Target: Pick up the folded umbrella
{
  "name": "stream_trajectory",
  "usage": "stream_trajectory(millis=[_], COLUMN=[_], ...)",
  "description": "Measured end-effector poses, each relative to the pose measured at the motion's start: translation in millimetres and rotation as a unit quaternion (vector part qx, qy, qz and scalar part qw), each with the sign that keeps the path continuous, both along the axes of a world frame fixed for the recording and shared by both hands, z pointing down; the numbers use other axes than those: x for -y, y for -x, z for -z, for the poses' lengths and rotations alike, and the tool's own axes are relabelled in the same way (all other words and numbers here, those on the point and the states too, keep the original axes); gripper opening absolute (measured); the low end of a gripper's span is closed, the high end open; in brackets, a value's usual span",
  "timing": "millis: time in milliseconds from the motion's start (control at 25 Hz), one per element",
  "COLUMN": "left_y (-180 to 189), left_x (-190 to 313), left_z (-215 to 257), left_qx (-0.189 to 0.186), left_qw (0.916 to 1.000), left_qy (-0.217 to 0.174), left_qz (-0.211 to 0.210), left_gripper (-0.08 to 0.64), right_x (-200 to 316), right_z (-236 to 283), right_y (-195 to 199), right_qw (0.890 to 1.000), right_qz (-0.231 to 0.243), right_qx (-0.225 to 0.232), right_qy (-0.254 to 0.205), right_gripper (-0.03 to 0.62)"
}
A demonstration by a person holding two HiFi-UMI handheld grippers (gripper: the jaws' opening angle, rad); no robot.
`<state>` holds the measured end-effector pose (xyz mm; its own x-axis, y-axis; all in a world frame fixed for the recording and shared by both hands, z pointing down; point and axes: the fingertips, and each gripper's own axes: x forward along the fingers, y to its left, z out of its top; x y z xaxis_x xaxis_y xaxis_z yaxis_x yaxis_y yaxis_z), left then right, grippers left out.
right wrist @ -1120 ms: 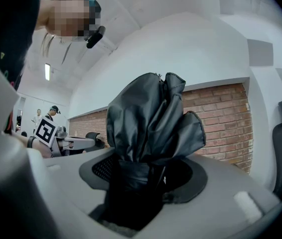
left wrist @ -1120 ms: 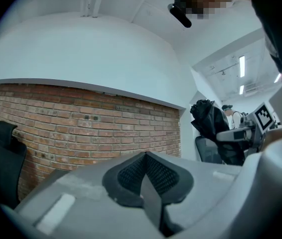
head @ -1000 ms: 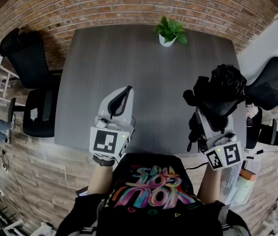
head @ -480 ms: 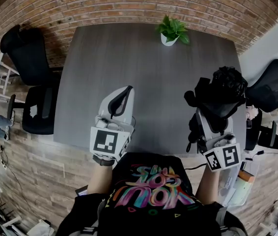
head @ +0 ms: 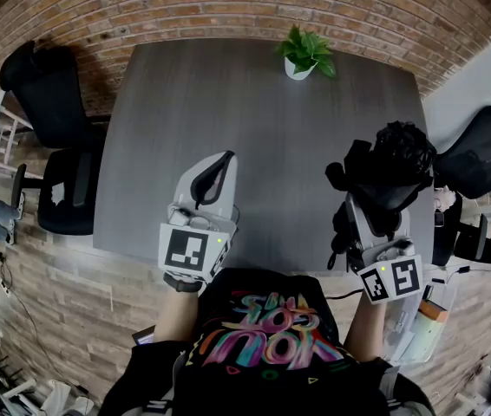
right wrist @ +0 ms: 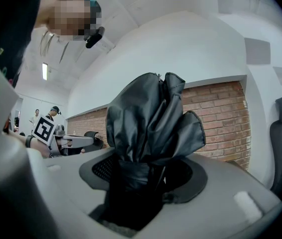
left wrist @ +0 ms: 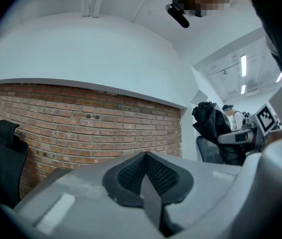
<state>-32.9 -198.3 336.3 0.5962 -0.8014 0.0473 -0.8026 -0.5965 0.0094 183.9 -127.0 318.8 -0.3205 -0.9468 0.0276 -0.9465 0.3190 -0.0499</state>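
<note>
Head view, from left: one black chair (head: 50, 102) beside the tabletop's (head: 263, 128) left edge. Over the near edge, one left gripper (head: 222, 161), clenched on nothing. At the far edge, one potted plant (head: 302, 55). Over the right edge, one right gripper (right wrist: 136, 183) grasping the one folded umbrella (head: 389, 167), apparently lifted clear. Looks picked up; seems nothing left but holding. Beyond, a second chair (head: 480, 150).

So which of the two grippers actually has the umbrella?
The right gripper: its jaws clamp the black folded umbrella. The left gripper is shut with nothing between its jaws.
</note>
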Motion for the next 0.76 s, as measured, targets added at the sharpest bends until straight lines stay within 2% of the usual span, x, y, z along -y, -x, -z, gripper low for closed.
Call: stream_trajectory(millis=[760], left_y=[6.2], left_x=[7.1], left_z=[-1.3], left_qx=[-0.001], left_qw=[1.0], left_qy=[0.004], left_qz=[0.004], left_gripper=[0.0], right_x=[9.6], right_z=[-0.7], right_y=[9.1], right_qw=[1.0], right_qz=[0.008], right_qx=[-0.001], right_qy=[0.001], right_gripper=[0.253])
